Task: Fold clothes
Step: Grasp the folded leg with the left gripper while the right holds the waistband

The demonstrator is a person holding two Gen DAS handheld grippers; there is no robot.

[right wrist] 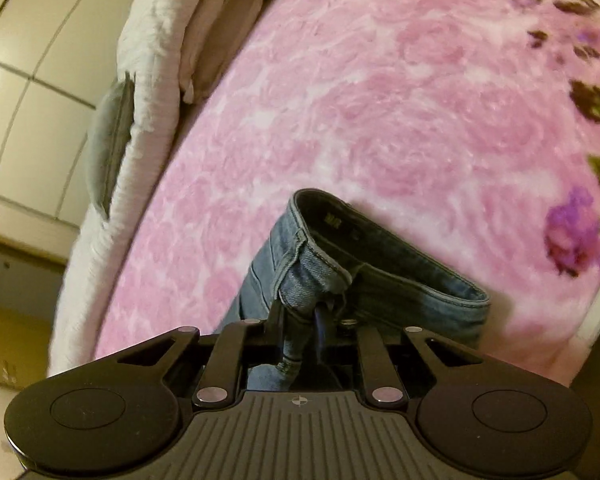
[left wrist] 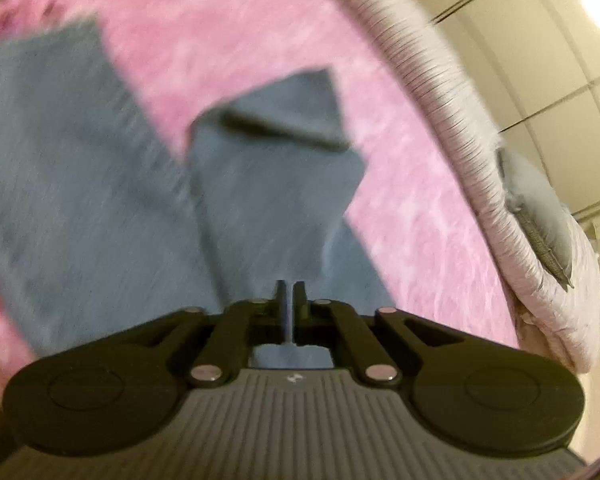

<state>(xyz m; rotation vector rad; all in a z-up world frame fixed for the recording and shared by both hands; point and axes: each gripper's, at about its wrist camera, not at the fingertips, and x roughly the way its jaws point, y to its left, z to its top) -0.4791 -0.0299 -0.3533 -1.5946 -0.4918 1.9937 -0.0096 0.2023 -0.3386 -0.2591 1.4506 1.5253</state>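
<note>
We are working a pair of jeans (right wrist: 300, 264) lying on the pink floral bedspread (right wrist: 380, 100), and that bedspread is our reference throughout. Left claw (left wrist: 290, 292) is clenched on a thin pinch of denim at a leg end; the legs (left wrist: 100, 184) are trailing away from it across the bedspread, one hem (left wrist: 284, 116) flipped over toward the bedspread's quilted edge. Right claw (right wrist: 304, 316) is clamped on the waistband (right wrist: 380, 264) near the fly, waist opening gaping above the bedspread. We are judging the denim as heavy for cloth, fairly stiff, non-slip, not fragile: it is going to hold a crease but sag under its own weight between grips. Seams and waistband are the thick, sturdy spots, so we are favouring those over single-layer fabric, which is looking like it could slip out of a shallow pinch. The left view is motion-blurred, so we are not calling the exact bite depth there.
</note>
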